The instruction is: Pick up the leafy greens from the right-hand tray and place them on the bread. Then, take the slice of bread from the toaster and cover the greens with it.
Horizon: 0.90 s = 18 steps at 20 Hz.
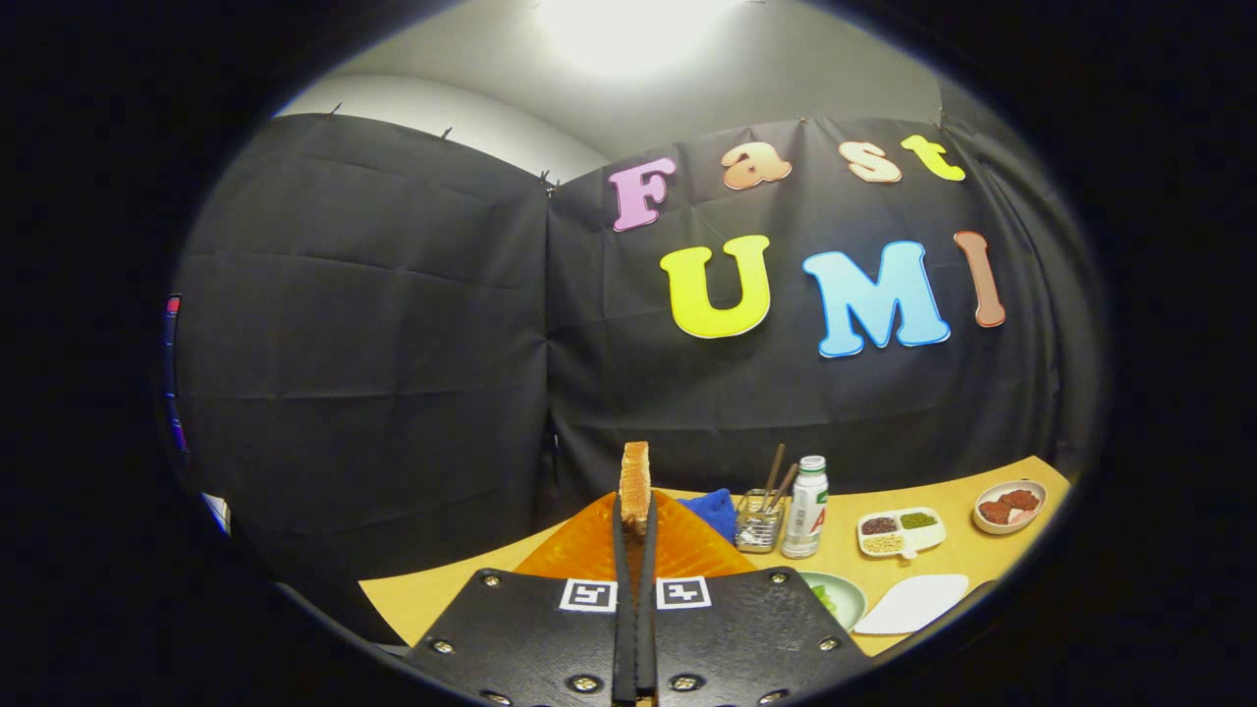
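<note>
My gripper is shut on a toasted slice of bread, which stands on edge between the fingertips, raised above the table. Beneath and beyond the fingers lies an orange mat. To the right of the fingers, a pale green plate holds a bit of leafy green; most of that plate is hidden by the gripper body.
A blue cloth lies behind the mat. Further right on the wooden table stand a mesh cup with sticks, a white bottle, a divided dish of beans, a bowl and a white board.
</note>
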Each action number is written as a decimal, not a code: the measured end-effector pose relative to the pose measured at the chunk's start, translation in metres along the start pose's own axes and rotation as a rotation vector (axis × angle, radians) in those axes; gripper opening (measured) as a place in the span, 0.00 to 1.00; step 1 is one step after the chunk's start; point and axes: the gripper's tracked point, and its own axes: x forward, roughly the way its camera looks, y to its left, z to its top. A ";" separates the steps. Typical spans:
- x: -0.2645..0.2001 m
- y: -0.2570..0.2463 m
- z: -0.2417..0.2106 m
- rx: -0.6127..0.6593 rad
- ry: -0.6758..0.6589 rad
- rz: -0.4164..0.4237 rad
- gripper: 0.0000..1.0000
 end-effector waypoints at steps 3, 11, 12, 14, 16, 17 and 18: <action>-0.003 -0.035 -0.007 -0.011 0.022 -0.050 0.00; 0.001 -0.095 -0.059 0.009 0.127 -0.143 0.00; 0.003 -0.099 -0.064 0.016 0.137 -0.147 0.01; 0.006 -0.105 -0.075 0.025 0.155 -0.151 0.00; 0.008 -0.110 -0.087 0.030 0.175 -0.155 0.01; 0.009 -0.111 -0.092 0.035 0.181 -0.155 0.01; 0.009 -0.112 -0.095 0.040 0.185 -0.157 0.01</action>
